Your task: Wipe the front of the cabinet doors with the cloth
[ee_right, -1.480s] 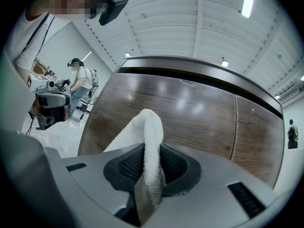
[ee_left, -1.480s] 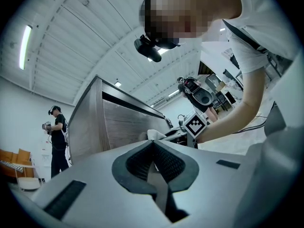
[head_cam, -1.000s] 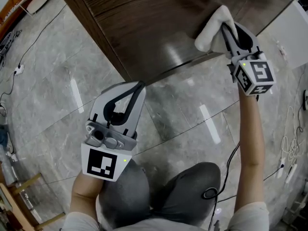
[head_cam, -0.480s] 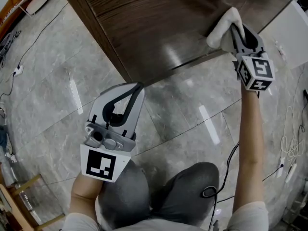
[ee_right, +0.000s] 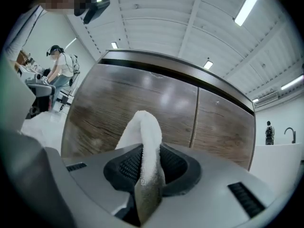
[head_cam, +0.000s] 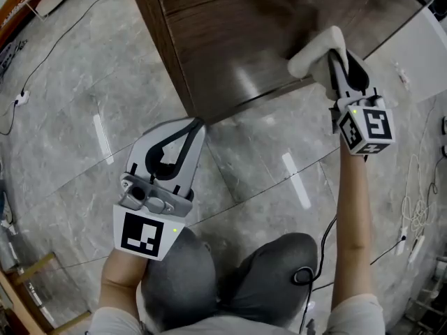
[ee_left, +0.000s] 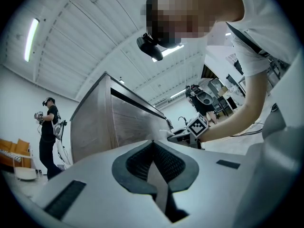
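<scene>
Nearest, the left tool (head_cam: 198,125) hangs clenched and empty above the grey floor (head_cam: 63,138). Farther out, the right tool (head_cam: 334,58) grips the white cloth (head_cam: 313,53), held against the lower front of the wooden cabinet door (head_cam: 230,33).

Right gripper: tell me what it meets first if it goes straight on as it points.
The cloth in the right gripper leads and would meet the cabinet door first; whether it already touches is unclear.

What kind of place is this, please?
Probably a lab or work hall, not a home: a wooden cabinet on a grey tiled floor, a strip light on a ribbed ceiling, another person wearing a headset.
</scene>
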Available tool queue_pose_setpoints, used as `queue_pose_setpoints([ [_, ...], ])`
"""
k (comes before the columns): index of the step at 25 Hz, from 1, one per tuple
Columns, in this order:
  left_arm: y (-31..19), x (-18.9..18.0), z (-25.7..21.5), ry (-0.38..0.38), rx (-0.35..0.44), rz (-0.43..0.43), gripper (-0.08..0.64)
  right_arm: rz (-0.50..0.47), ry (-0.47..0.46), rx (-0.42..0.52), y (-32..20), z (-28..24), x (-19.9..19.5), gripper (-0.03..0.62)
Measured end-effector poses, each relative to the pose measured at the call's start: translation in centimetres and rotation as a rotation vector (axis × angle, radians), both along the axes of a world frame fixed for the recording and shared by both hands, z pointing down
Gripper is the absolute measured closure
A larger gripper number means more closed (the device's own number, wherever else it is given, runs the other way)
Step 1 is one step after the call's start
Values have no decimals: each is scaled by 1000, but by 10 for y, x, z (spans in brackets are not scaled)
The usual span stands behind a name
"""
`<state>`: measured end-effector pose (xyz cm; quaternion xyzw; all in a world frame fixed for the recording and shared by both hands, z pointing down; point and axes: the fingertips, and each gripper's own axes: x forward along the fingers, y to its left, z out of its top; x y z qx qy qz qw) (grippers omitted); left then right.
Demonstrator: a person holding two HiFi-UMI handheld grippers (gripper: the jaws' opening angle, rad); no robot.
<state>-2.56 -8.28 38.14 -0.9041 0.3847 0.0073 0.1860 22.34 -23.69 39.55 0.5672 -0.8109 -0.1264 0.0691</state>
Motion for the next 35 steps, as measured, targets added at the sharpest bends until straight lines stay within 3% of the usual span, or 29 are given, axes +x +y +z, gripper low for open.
queue_pose_setpoints([
  [13,1,-50,4,23,0,-23,541,-313,-38,16,74,-7,-166,499],
  [21,0,-74,17,-1,-28,-47,541,-477,-21,-45,94,37,-245,499],
  [28,0,-89,26,-1,-46,-66,541,-499,33,-121,85,82,-264,499],
  [35,-1,-86,32,5,-50,-59,541,-463,79,-112,75,94,-252,499],
])
